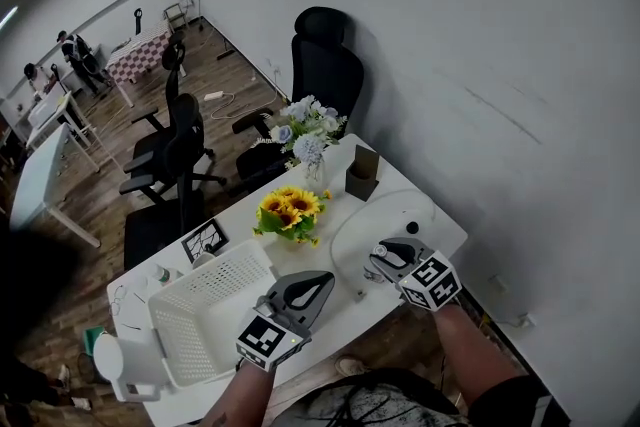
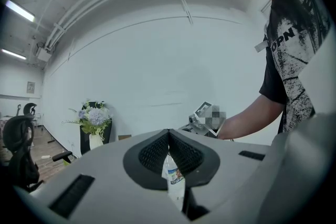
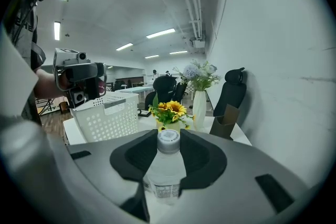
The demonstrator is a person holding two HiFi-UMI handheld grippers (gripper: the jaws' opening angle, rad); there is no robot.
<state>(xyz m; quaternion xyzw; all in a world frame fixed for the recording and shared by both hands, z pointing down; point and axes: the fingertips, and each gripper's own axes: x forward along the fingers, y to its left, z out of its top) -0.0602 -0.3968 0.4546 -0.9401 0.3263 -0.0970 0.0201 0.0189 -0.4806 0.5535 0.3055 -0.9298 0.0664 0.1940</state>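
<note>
My right gripper [image 3: 169, 139] is clamped around a clear bottle [image 3: 165, 168] with a white cap, which stands upright between its jaws. Straight ahead of it, past the jaw tips, are the sunflowers [image 3: 169, 110]. The white basket [image 3: 105, 115] sits ahead to its left, and the tall vase [image 3: 199, 107] and a brown box [image 3: 226, 122] ahead to its right. My left gripper [image 2: 168, 134] has its jaw tips together, pinching a thin labelled bottle [image 2: 173, 178] that fills the slit behind them. The right gripper hangs just ahead of it, slightly to the right, both above the white table [image 1: 395, 190].
</note>
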